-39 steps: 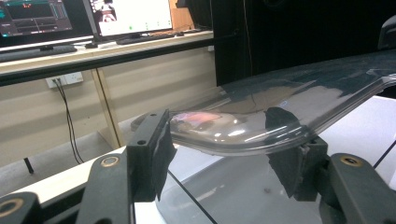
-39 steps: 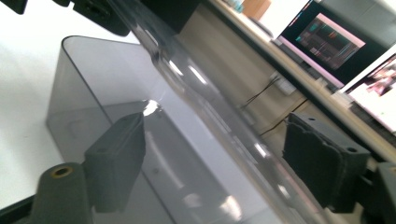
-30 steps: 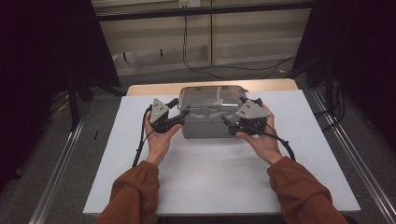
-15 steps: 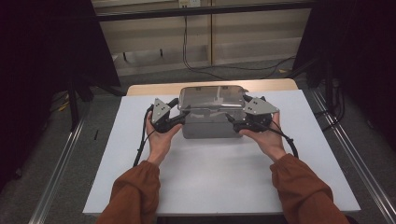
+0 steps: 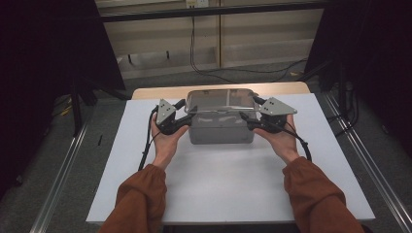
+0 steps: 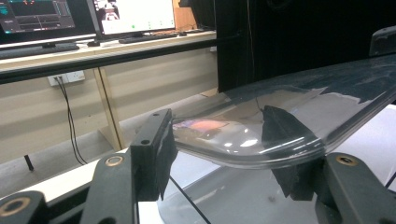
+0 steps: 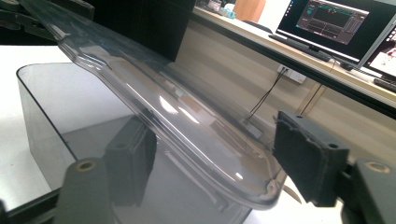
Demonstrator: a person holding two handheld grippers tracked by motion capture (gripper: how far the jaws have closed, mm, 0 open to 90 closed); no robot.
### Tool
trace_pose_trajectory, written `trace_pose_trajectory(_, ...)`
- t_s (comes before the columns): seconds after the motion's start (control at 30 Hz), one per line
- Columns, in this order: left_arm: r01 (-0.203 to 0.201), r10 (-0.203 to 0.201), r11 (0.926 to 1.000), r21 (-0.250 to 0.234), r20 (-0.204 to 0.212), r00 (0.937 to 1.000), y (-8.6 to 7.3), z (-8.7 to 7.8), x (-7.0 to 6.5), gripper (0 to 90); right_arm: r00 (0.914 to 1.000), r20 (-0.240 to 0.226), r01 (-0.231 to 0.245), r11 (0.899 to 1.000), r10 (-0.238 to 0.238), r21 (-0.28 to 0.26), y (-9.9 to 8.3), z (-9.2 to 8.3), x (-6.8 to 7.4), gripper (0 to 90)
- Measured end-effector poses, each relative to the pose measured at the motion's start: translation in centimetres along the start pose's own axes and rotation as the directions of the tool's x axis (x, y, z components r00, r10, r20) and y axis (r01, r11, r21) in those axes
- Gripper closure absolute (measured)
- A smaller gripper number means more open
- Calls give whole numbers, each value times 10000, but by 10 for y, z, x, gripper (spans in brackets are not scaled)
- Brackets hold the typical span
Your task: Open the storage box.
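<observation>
High view — clear lid [image 5: 219,100] over grey box [image 5: 221,131], one gripper at each end.
Box stands at the far middle of the white table [image 5: 228,194]. Left gripper [image 5: 187,114] meets the lid's left end; in the left gripper view the lid's rim [image 6: 261,154] lies between its jaws, which stand part-spread, one pad clear of the rim — the other pad's contact I cannot tell. Right gripper [image 5: 245,119] meets the right end; its jaws have just been closing, and the right gripper view shows the lid's edge [image 7: 224,172] between them with a gap beside the right-hand pad.
</observation>
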State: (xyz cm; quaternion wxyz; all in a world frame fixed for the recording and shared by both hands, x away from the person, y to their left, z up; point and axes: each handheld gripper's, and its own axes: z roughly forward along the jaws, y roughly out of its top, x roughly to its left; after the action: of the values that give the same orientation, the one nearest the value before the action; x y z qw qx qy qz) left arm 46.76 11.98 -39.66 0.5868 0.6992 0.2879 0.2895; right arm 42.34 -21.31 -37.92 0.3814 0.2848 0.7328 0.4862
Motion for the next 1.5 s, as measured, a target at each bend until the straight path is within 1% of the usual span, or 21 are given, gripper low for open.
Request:
trace_pose_trajectory(0.07, 102, -102, 9999, -25, 44, 9999, 1, 0, 0, 442, 10000, 63, -41, 10000, 41, -43, -1, 0, -2, 332)
trace_pose_trajectory(0.23, 105, -105, 9999, -88, 36, 9999, 4, 1, 2, 447, 9999, 109, -115, 9996, 118, -263, 0, -1, -7, 384)
trace_pose_trajectory(0.3, 52, -51, 9999, -107, 49, 10000, 5, 2, 3, 444, 9998, 149, -95, 9994, 100, -331, 0, -1, -7, 383)
trace_pose_trajectory(0.43, -55, 56, 9999, -111, 54, 10000, 8, 3, 5, 436, 9994, 269, -192, 9986, 206, -499, 0, 0, -11, 373)
trace_pose_trajectory(0.63, -89, 90, 9999, -135, 52, 9999, 10, 6, 8, 435, 9980, 325, -526, 9959, 551, -729, -2, 2, -19, 407)
trace_pose_trajectory(0.67, -12, 12, 9999, -134, 39, 10000, 10, 6, 8, 431, 9979, 278, -561, 9962, 581, -673, -2, 2, -19, 413)
trace_pose_trajectory(0.7, -50, 50, 9999, -101, 10, 10000, 10, 6, 9, 430, 9977, 285, -599, 9957, 620, -702, -1, 2, -20, 424)
trace_pose_trajectory(0.77, 53, -54, 9998, -199, -39, 10000, 10, 7, 10, 431, 9979, 318, -536, 9957, 561, -754, 1, 4, -21, 448)
trace_pose_trajectory(0.8, 77, -79, 9997, -228, -55, 10000, 10, 7, 10, 433, 9981, 262, -543, 9956, 564, -758, 2, 4, -21, 458)
trace_pose_trajectory(0.87, 25, -27, 9997, -244, -104, 9999, 11, 8, 11, 437, 9978, 222, -600, 9946, 621, -847, 3, 5, -22, 480)
trace_pose_trajectory(0.93, -73, 71, 9999, -156, -164, 9998, 13, 8, 12, 439, 9974, 167, -677, 9939, 694, -872, 3, 5, -24, 483)
trace_pose_trajectory(1.03, -52, 48, 9998, -214, -182, 9998, 15, 10, 13, 438, 9967, 173, -773, 9924, 793, -954, 3, 6, -25, 492)
trace_pose_trajectory(1.07, -134, 131, 9998, -160, -201, 9997, 15, 10, 14, 438, 9963, 175, -815, 9917, 836, -993, 3, 7, -25, 494)
trace_pose_trajectory(1.27, -60, 55, 9998, -215, -236, 9997, 15, 13, 15, 433, 9953, 231, -908, 9905, 937, -1037, 2, 8, -28, 497)
trace_pose_trajectory(1.33, -74, 70, 9998, -195, -231, 9997, 15, 14, 16, 433, 9949, 220, -961, 9902, 988, -1016, 1, 9, -29, 524)
trace_pose_trajectory(1.43, 52, -57, 9997, -224, -237, 9997, 16, 16, 17, 437, 9941, 165, -1053, 9896, 1074, -977, 1, 9, -31, 538)
trace_pose_trajectory(1.5, 122, -127, 9997, -213, -228, 9997, 17, 16, 17, 450, 9943, 153, -1031, 9901, 1050, -952, 3, 10, -33, 545)
